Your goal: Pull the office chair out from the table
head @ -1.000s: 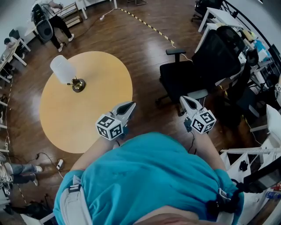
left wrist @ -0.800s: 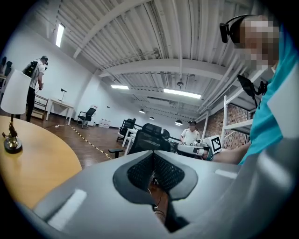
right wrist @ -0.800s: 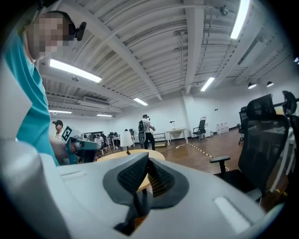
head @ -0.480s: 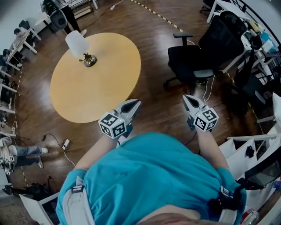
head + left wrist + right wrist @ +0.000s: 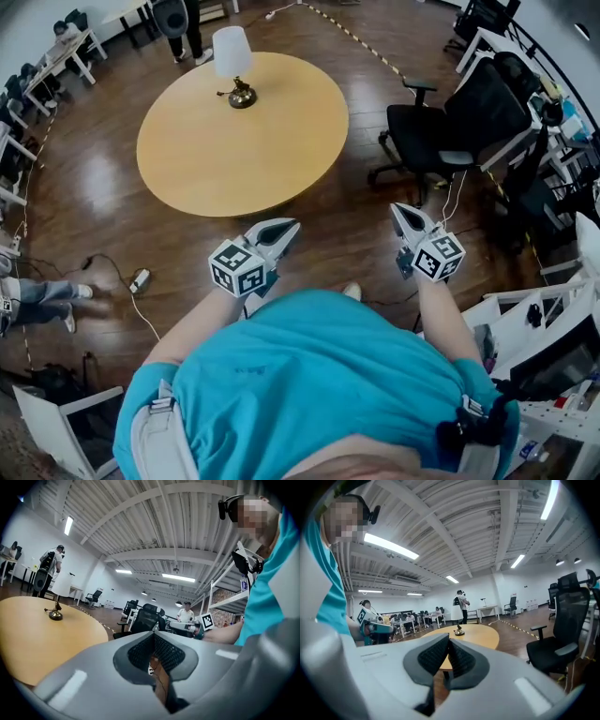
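Note:
The black office chair (image 5: 441, 127) stands on the wood floor to the right of the round yellow table (image 5: 244, 141), apart from its edge. Both grippers are held out level in front of the person's body, well short of the chair and the table. My left gripper (image 5: 284, 228) is shut and holds nothing; its view shows the chair (image 5: 143, 620) far off beyond the closed pads (image 5: 140, 651). My right gripper (image 5: 397, 213) is shut and empty too; the chair (image 5: 562, 630) stands at the right of its view and the table (image 5: 473, 637) straight ahead.
A white-shaded lamp (image 5: 232, 58) stands on the table's far side. A cable and adapter (image 5: 139, 279) lie on the floor at left. White shelving (image 5: 553, 319) is at the right, desks and more chairs (image 5: 534, 103) behind the office chair. A person (image 5: 178, 19) stands beyond the table.
The person has stepped back: table, lamp and chair have slid farther away and up in the head view. Both grippers kept their shut pose in front of the body.

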